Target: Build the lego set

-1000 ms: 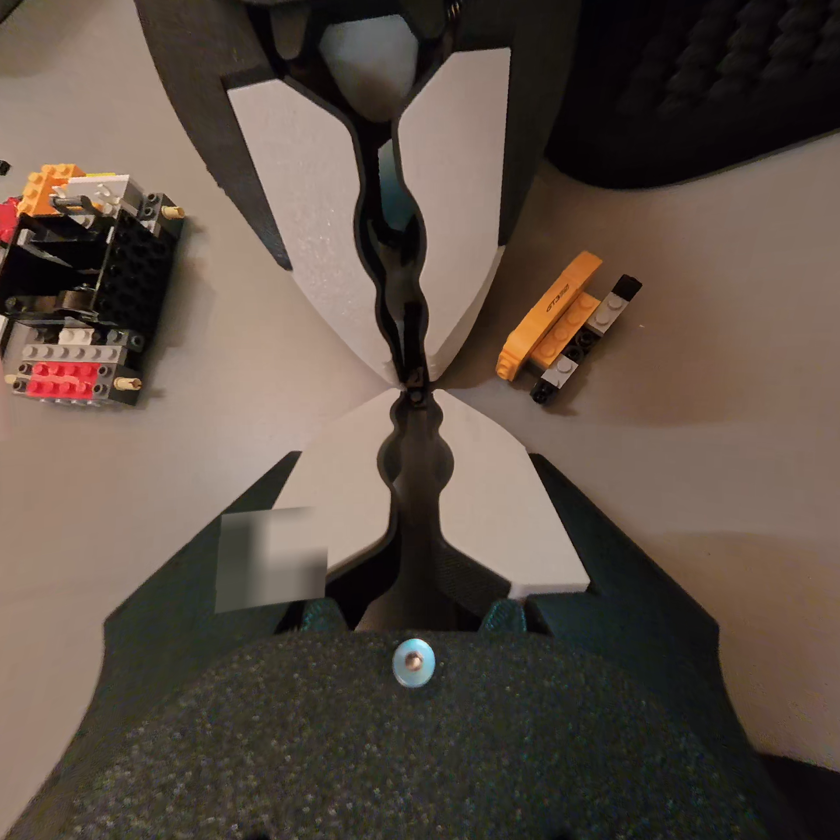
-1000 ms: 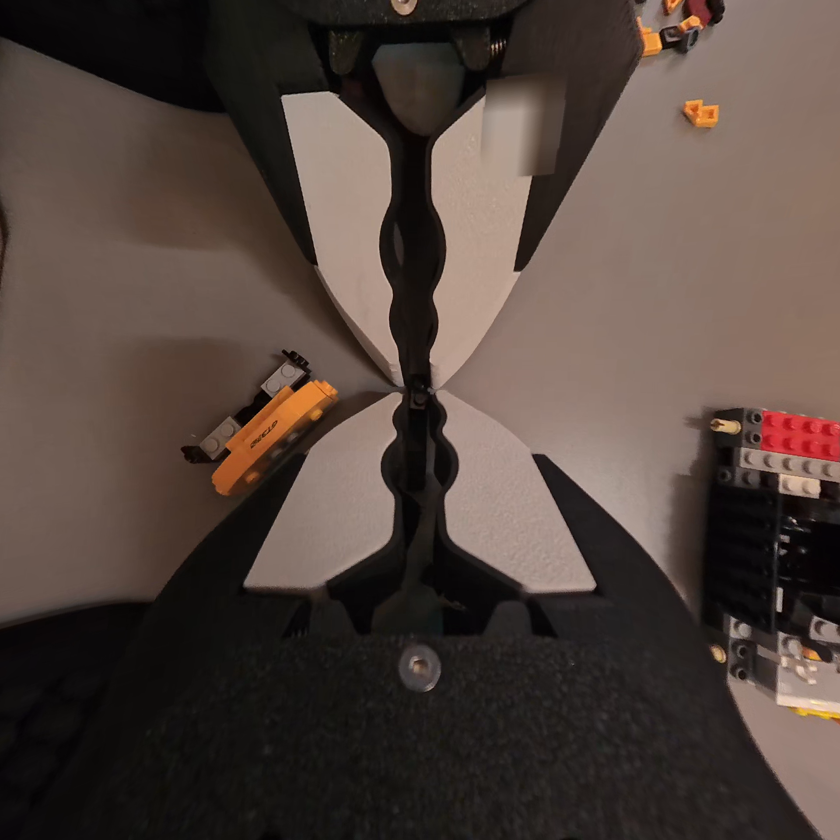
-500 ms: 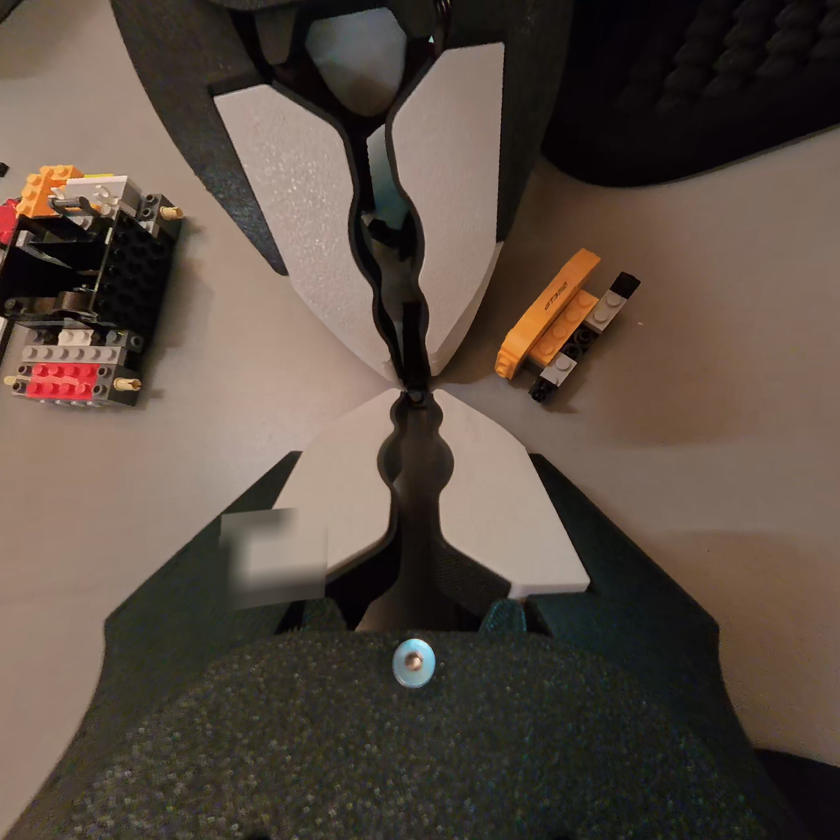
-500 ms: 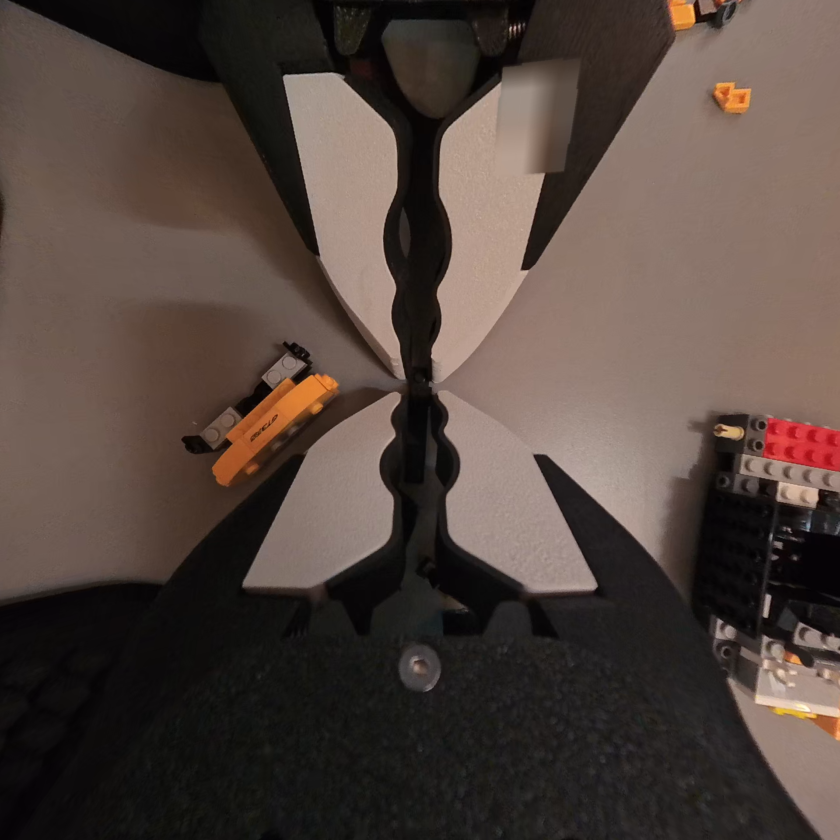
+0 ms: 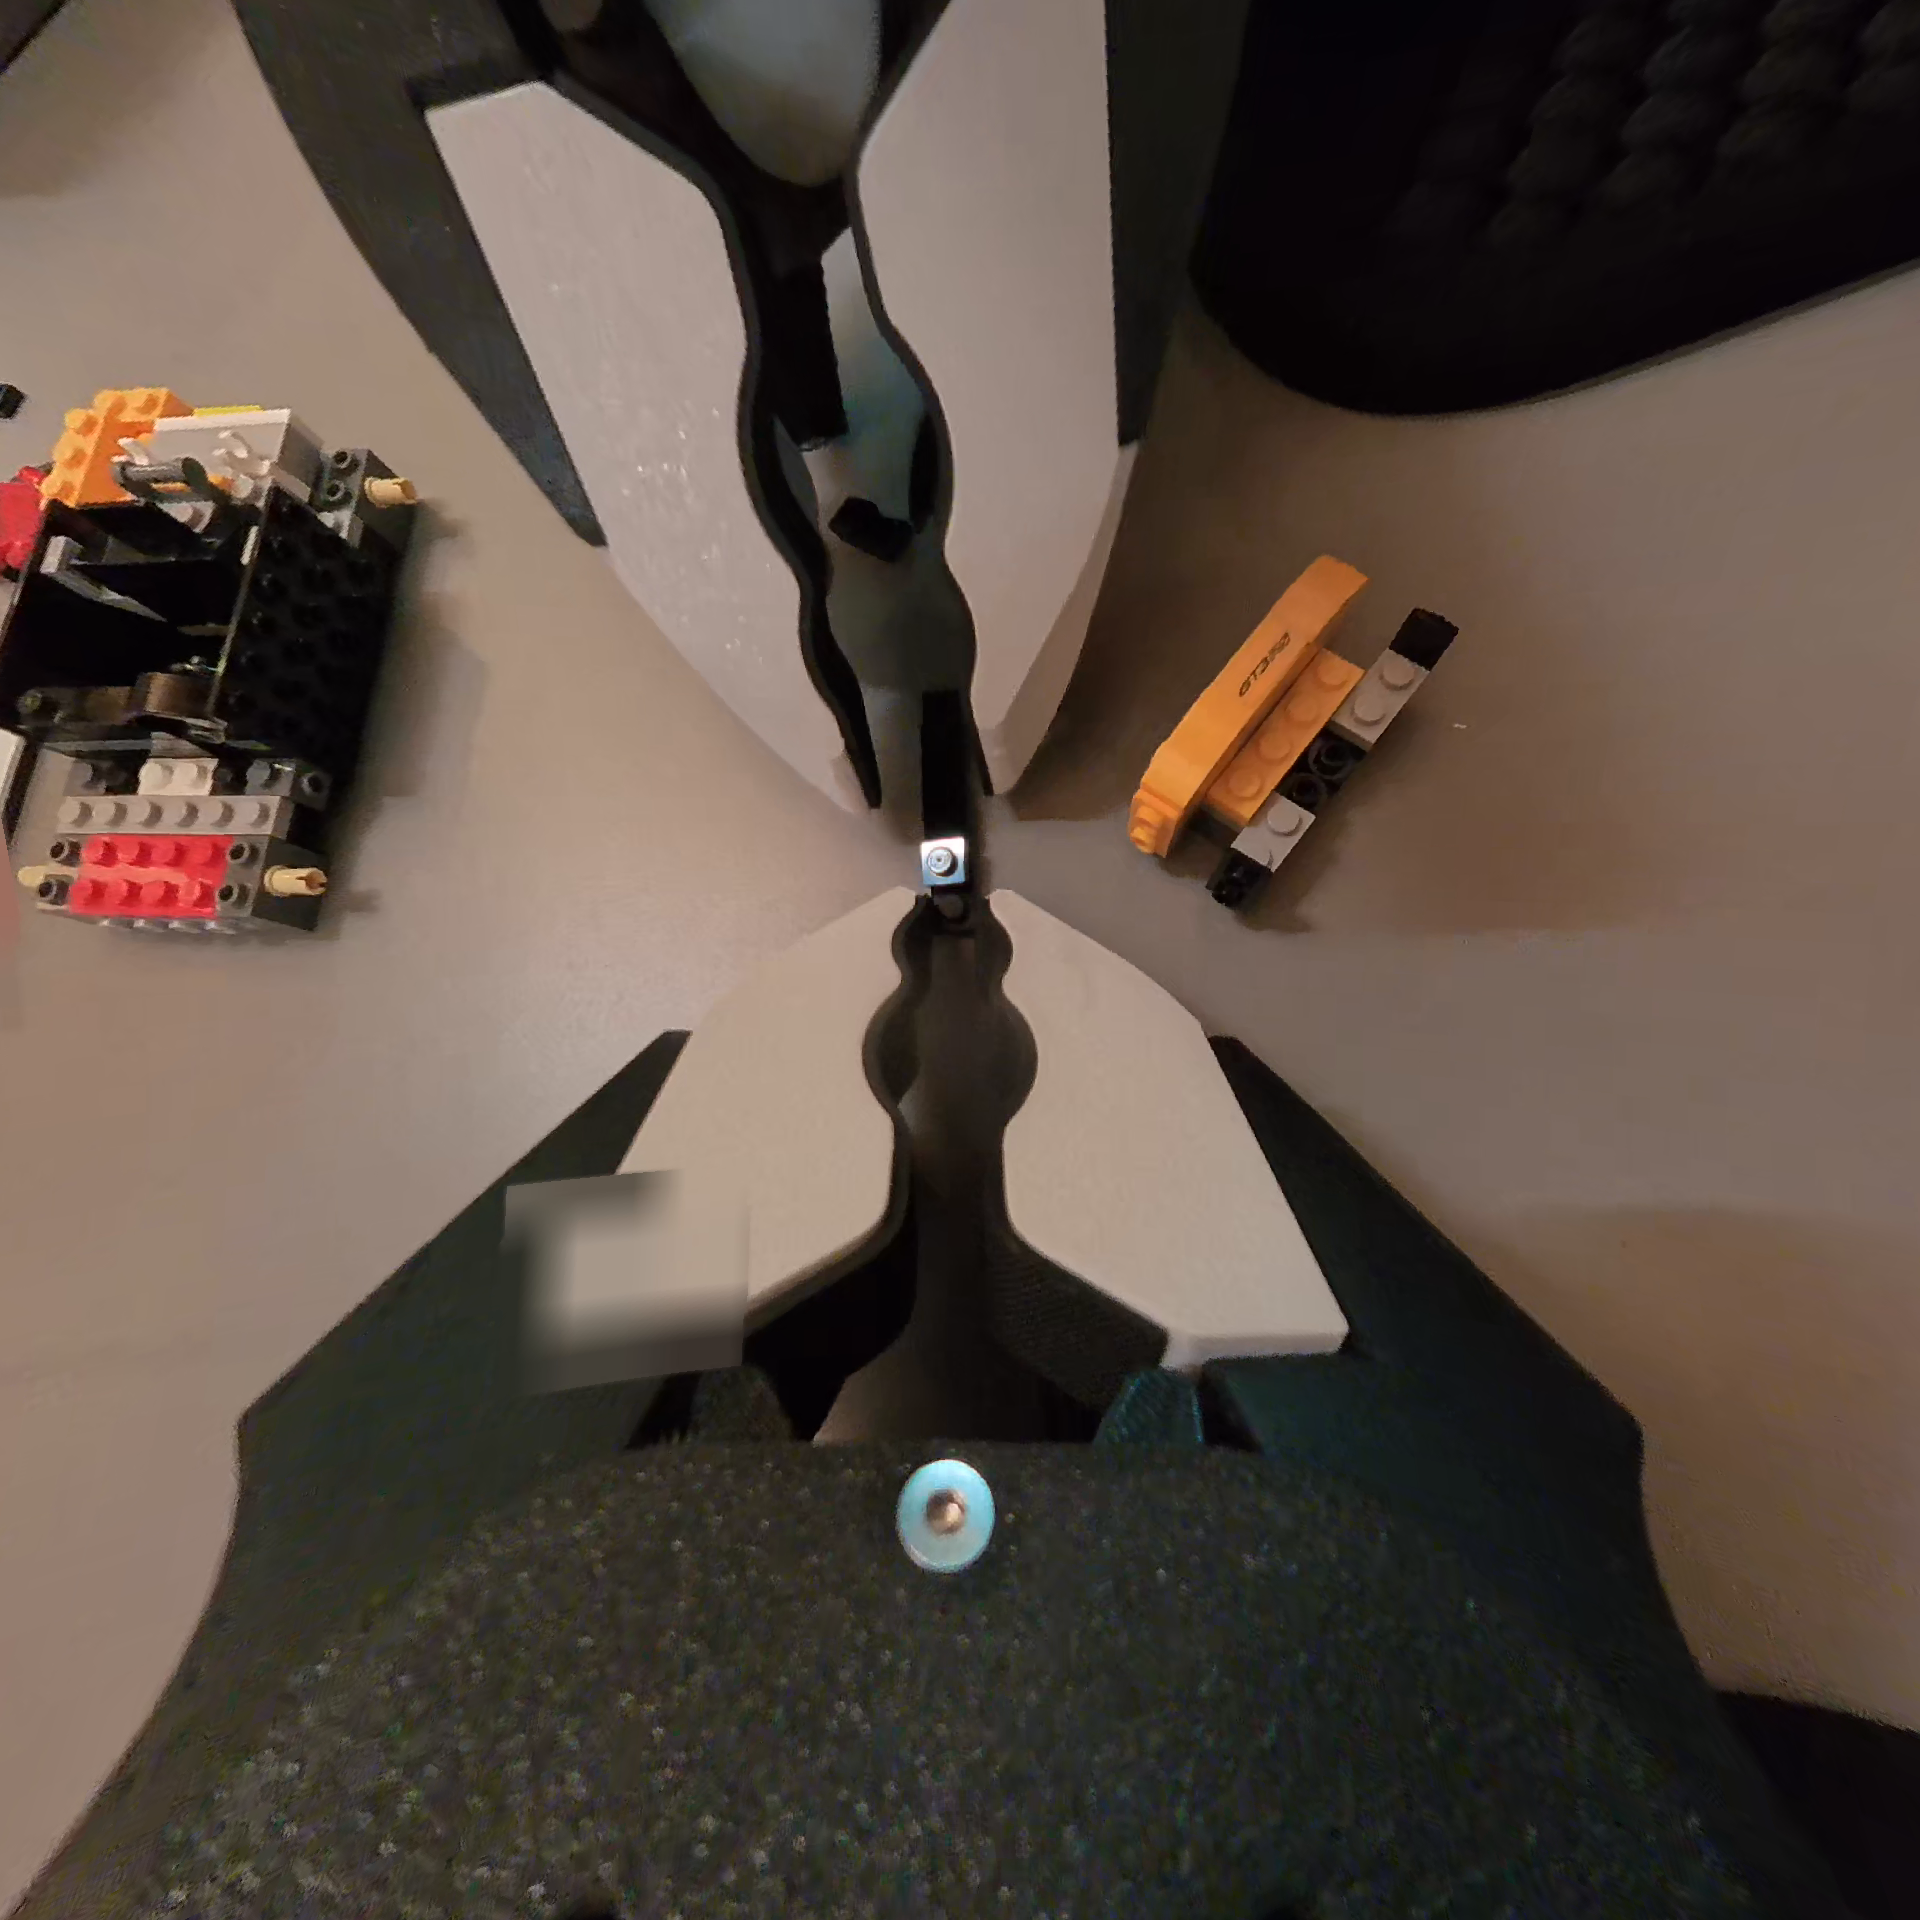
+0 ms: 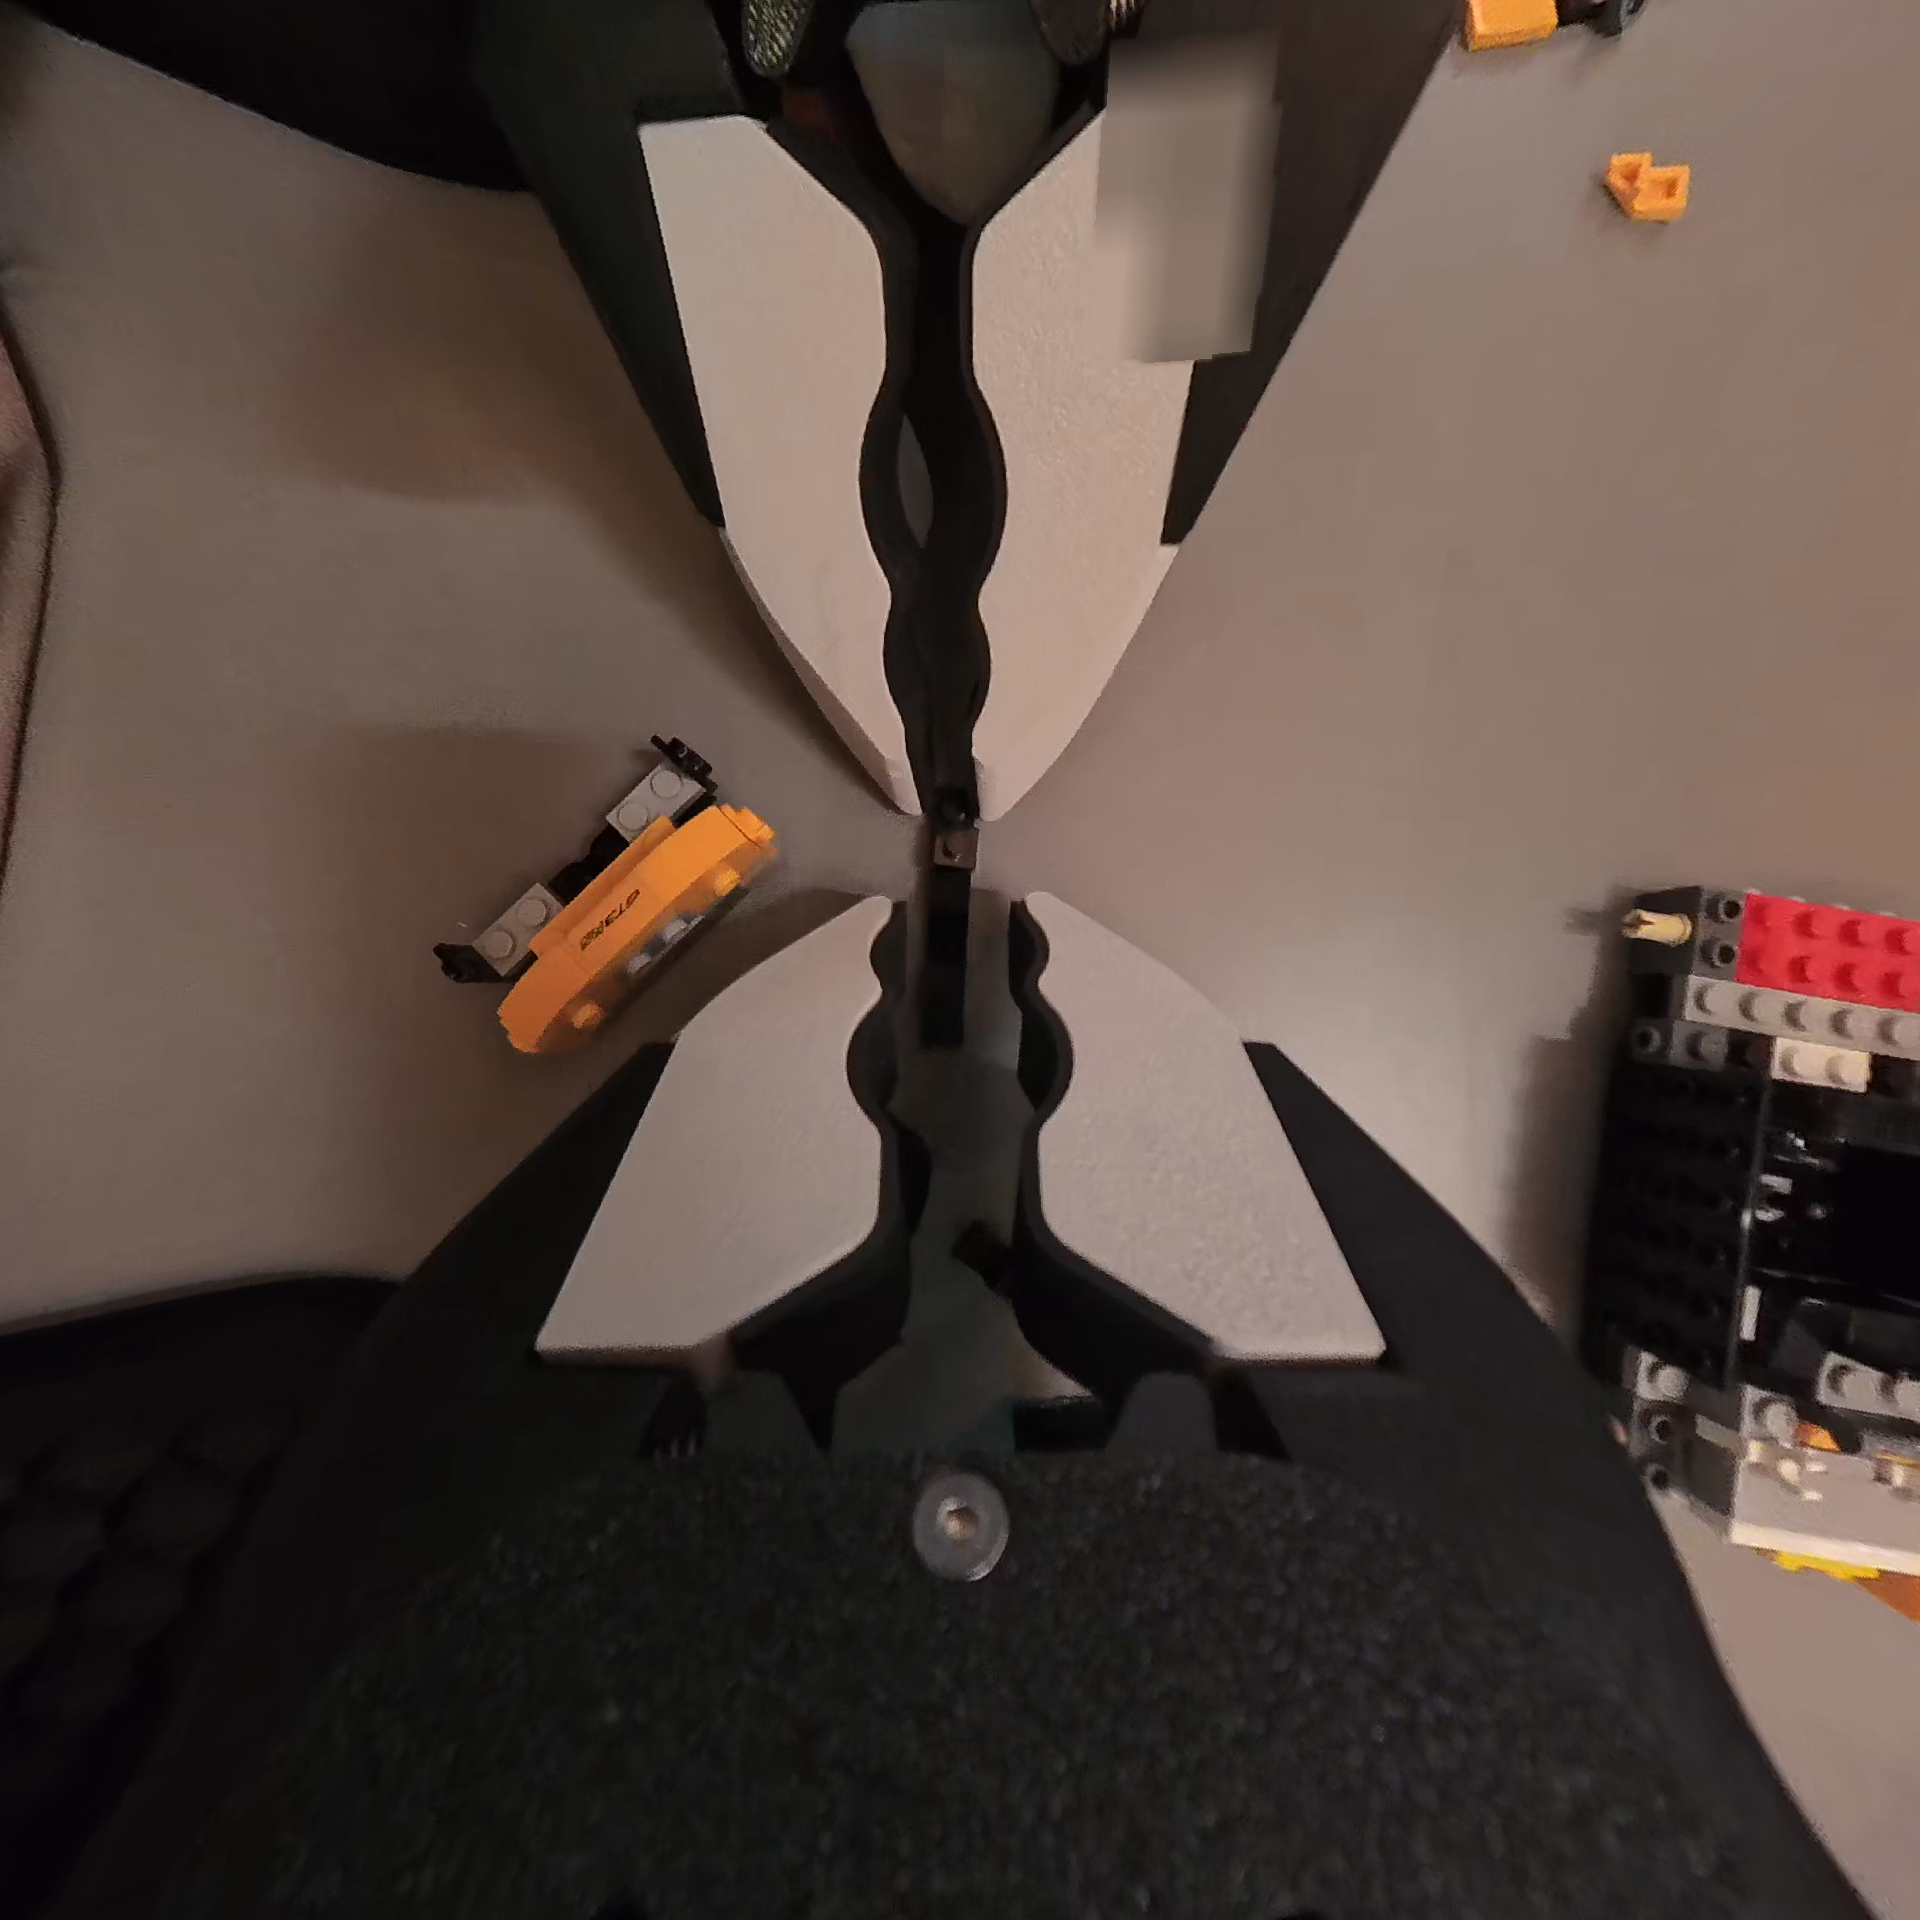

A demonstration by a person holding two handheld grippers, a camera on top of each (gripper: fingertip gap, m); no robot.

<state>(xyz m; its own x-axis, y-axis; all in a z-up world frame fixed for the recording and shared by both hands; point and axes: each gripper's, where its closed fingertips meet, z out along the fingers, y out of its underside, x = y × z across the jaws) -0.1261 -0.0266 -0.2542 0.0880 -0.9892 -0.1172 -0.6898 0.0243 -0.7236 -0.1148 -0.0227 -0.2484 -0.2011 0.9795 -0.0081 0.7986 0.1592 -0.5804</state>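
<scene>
— Where was the piece being worked on?

— Held in the air between the two tools, which met nose to nose over the grey table (image 5: 623,1091). It was a slim black Lego piece (image 5: 948,774) with a small square studded face near one end.

— Who had hold of it?

— The left gripper (image 5: 940,909). Its jaws were pressed together on the piece's near end. The right gripper (image 6: 956,904) had its jaws apart, wider than the piece, which ran into the gap between them. I couldn't tell whether it brushed one pad.

— Why that arrangement?

— My guess is a handover or a re-grip. One tool steadied the part so the other could take it at a better angle for pressing on.

— And the rest of the set?

— The black car chassis with red and grey bricks (image 5: 197,675) sat well off to one side. The orange and grey sub-assembly (image 5: 1257,717) lay flat near the tips on the other side. A loose orange bracket (image 6: 1647,187) lay farther off. Both builds seemed parked within reach, clear of the meeting point.
</scene>
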